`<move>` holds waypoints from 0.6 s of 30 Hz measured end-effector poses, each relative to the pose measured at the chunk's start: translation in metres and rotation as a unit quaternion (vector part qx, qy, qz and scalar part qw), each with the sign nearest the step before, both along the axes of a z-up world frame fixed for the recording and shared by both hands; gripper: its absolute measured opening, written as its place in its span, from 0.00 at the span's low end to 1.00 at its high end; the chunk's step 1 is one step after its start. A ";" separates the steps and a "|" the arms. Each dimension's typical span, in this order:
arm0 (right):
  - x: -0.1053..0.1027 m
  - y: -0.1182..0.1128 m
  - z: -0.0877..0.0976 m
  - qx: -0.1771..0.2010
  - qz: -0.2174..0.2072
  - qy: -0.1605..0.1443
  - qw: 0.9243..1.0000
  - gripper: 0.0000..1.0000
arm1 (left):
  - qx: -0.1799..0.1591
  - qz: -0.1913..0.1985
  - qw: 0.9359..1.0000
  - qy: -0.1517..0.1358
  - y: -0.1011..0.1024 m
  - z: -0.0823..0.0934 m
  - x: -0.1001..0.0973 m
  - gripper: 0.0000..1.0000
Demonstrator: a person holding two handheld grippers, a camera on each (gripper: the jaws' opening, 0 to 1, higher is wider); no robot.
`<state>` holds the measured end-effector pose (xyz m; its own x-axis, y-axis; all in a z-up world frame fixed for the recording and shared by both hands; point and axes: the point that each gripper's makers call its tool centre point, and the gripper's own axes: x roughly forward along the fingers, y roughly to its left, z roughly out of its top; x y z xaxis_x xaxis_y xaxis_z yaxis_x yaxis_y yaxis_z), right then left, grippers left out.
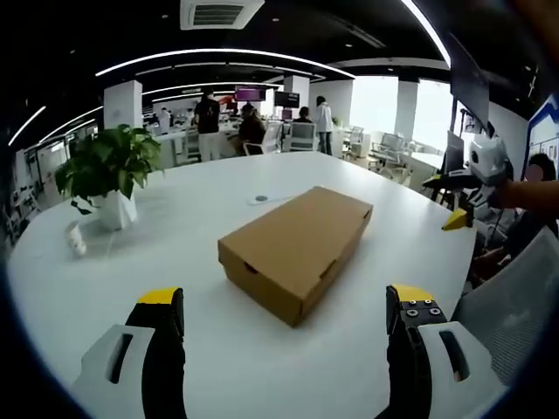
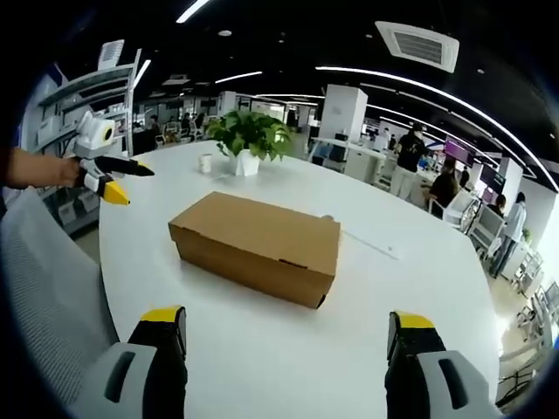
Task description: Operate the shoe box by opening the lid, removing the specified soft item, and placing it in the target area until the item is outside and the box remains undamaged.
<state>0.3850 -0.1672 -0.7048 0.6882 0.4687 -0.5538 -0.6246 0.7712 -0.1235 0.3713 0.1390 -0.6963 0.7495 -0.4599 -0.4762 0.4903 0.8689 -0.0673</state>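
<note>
box (image 1: 295, 251) shut, lid on, on table (image 1: 201, 209), centred ahead of both tongs — set for a two-sided reach | left tongs (image 1: 286, 327) spread, empty | right tongs (image 2: 286, 339) spread, empty — lid untouched

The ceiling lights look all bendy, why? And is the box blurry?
In both views the fisheye lens curves the ceiling light strips into arcs. The shoe box looks sharp in the left gripper view and the right gripper view; bright windows glare white behind it.
</note>
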 end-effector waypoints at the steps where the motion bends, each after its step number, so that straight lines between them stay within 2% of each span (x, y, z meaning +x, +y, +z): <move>1: 0.002 0.000 -0.001 -0.001 0.001 0.001 1.000 0.96 | 0.002 0.001 1.000 0.001 0.000 -0.002 0.003 1.00; 8: 0.024 0.006 -0.014 -0.008 0.027 0.008 1.000 0.94 | 0.011 0.002 1.000 0.011 -0.001 -0.013 0.022 1.00; 12: 0.037 0.011 -0.018 -0.001 0.035 0.013 0.999 0.93 | 0.008 0.007 1.000 0.016 -0.003 -0.018 0.033 1.00; 14: 0.045 0.014 -0.017 0.016 0.030 0.017 0.999 0.93 | 0.005 0.012 1.000 0.022 -0.004 -0.021 0.038 0.99; 18: 0.058 0.015 -0.020 0.014 0.035 0.012 0.999 0.91 | 0.010 0.013 0.999 0.032 -0.010 -0.027 0.046 1.00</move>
<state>0.4427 -0.1527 -0.7250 0.6396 0.5309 -0.5560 -0.6798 0.7283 -0.0867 0.4173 0.1293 -0.7231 0.7292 -0.4302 -0.5321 0.4623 0.8831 -0.0805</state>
